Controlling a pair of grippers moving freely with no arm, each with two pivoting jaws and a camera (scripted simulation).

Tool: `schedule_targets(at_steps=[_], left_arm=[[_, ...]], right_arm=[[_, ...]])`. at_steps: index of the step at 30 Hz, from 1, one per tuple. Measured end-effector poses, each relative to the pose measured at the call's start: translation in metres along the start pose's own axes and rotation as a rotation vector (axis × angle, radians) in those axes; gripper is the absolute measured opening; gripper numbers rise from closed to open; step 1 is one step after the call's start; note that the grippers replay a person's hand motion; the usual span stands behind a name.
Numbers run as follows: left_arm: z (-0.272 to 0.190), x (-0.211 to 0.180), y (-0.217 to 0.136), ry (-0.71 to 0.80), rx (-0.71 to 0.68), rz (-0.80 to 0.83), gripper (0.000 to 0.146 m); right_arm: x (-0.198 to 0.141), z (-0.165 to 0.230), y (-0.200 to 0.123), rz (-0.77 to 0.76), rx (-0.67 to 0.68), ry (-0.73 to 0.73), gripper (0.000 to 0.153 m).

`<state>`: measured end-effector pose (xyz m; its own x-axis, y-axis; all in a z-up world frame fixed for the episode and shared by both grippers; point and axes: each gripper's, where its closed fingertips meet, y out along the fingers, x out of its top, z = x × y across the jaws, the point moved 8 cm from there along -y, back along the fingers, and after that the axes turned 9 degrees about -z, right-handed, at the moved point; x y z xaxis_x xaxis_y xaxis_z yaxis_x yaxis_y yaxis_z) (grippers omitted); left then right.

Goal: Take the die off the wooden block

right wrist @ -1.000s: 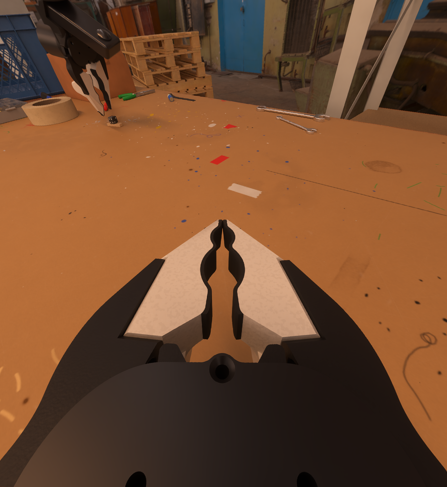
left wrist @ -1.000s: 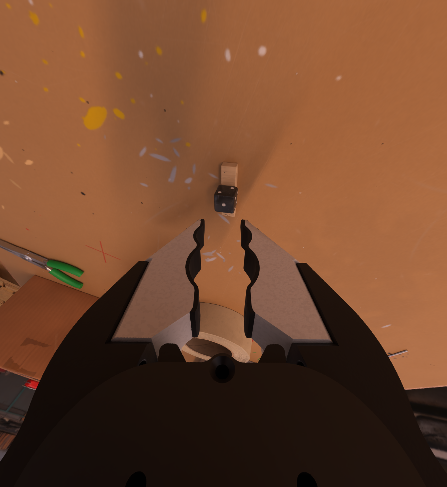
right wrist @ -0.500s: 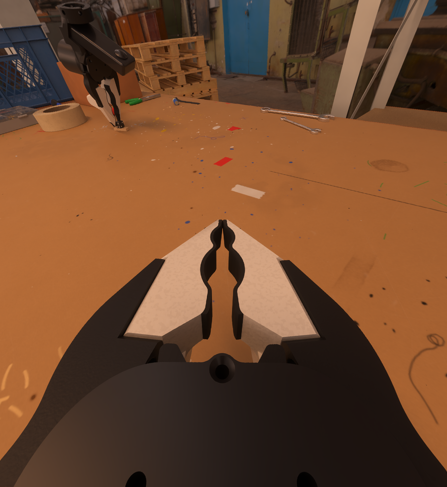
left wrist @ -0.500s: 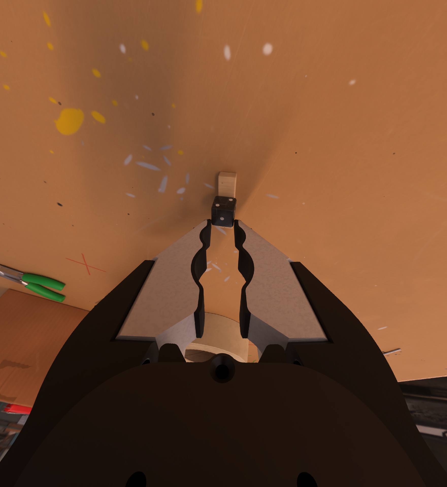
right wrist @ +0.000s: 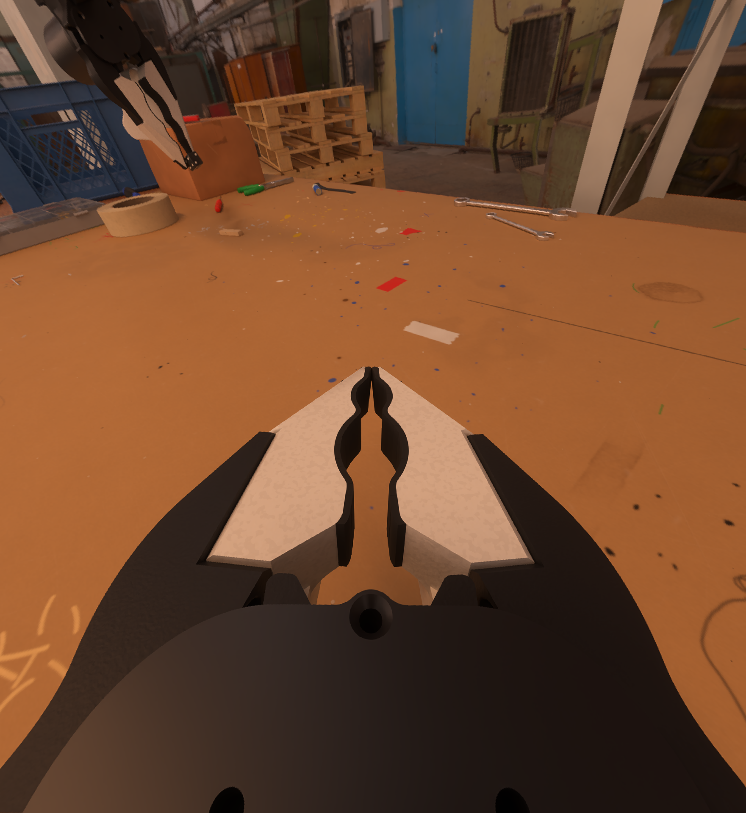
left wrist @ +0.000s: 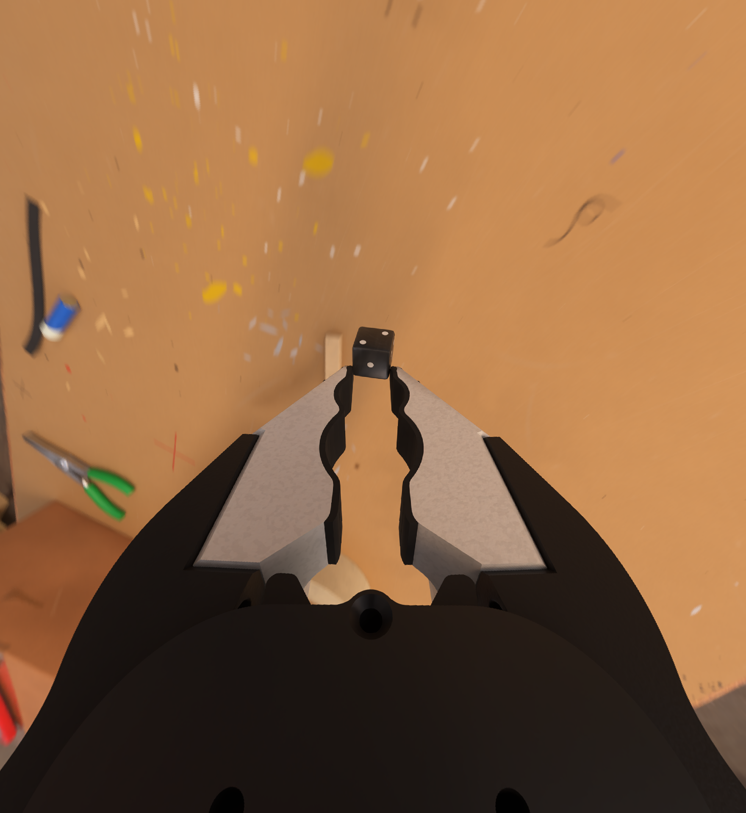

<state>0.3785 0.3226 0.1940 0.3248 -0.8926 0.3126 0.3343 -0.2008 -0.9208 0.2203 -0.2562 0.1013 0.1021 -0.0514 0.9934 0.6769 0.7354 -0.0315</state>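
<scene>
My left gripper (left wrist: 371, 374) is shut on the black die (left wrist: 373, 352) with white pips, pinched at the fingertips and held in the air. The small wooden block (left wrist: 333, 355) lies bare on the table below, just left of the die. In the right wrist view the left gripper (right wrist: 189, 162) hangs high above the table at far left with the die (right wrist: 193, 160) at its tip, and the wooden block (right wrist: 230, 232) lies below it. My right gripper (right wrist: 371, 370) is shut and empty, low over the near table.
Green-handled pliers (left wrist: 85, 475), a blue-capped item (left wrist: 59, 316) and a cardboard box (left wrist: 36, 585) lie left of the block. A tape roll (right wrist: 137, 214), grey parts case (right wrist: 23, 228), blue crate (right wrist: 49, 140), pallets (right wrist: 314, 127) and two wrenches (right wrist: 516, 215) sit at the table's far side.
My left gripper closed on the die and lifted it up off the wooden block, which stays on the table. My right gripper has not moved.
</scene>
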Motion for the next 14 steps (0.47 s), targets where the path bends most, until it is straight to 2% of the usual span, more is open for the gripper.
schedule_targets(at_steps=[4, 6, 9, 14], left_arm=[[-0.043, 0.056, -0.02, 0.115, 0.01, -0.271, 0.016], [-0.071, 0.091, -0.024, 0.194, 0.058, -0.391, 0.016], [-0.122, 0.144, -0.018, 0.314, 0.113, -0.5, 0.016], [-0.202, 0.217, 0.008, 0.442, 0.064, -0.727, 0.016]], right_arm=[[0.005, 0.005, -0.001, -0.025, 0.02, 0.003, 0.0], [0.008, 0.008, 0.001, -0.025, 0.03, 0.013, 0.0], [0.012, 0.015, 0.008, 0.012, 0.038, 0.044, 0.001], [0.027, 0.027, 0.021, 0.075, 0.083, 0.065, 0.007]])
